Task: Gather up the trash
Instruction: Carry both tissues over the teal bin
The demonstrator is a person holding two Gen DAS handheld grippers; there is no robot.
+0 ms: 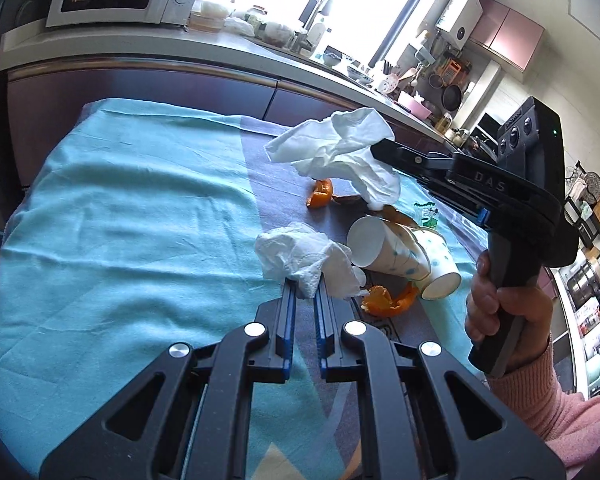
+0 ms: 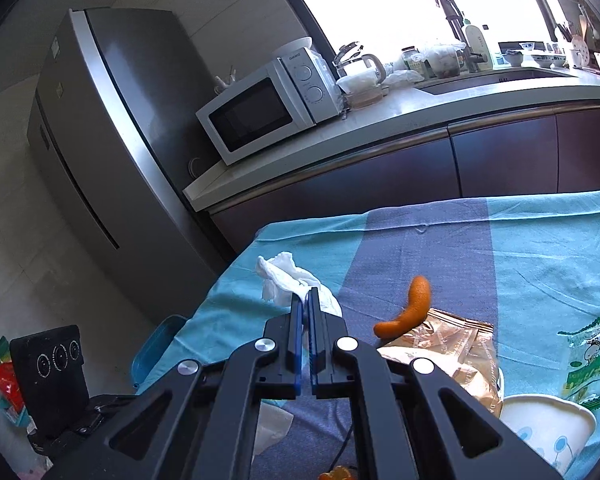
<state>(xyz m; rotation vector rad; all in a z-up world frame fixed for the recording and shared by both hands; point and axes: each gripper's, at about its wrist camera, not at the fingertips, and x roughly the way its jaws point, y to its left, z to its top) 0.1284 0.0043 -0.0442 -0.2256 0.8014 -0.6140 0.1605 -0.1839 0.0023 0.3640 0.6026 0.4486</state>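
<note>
In the left wrist view my left gripper [image 1: 306, 282] is shut on a crumpled white paper towel [image 1: 296, 252], held just above the teal tablecloth [image 1: 120, 220]. To the right, a person's hand [image 1: 504, 308] holds my right gripper [image 1: 380, 148], which is shut on a white tissue [image 1: 340, 148] hanging in the air. The right wrist view shows the same tissue [image 2: 284, 280] pinched between the right gripper's [image 2: 308, 296] blue pads. On the cloth lie stacked paper cups [image 1: 400, 252] and orange peels [image 1: 320, 194] [image 1: 388, 300].
An orange peel [image 2: 416, 304], a golden wrapper [image 2: 452, 352], a green-white wrapper [image 2: 588, 360] and a cup [image 2: 540, 424] lie on the table. A blue container [image 2: 156, 344] stands by the table's left edge. Behind are a counter [image 2: 380, 120], microwave [image 2: 268, 108] and fridge [image 2: 112, 140].
</note>
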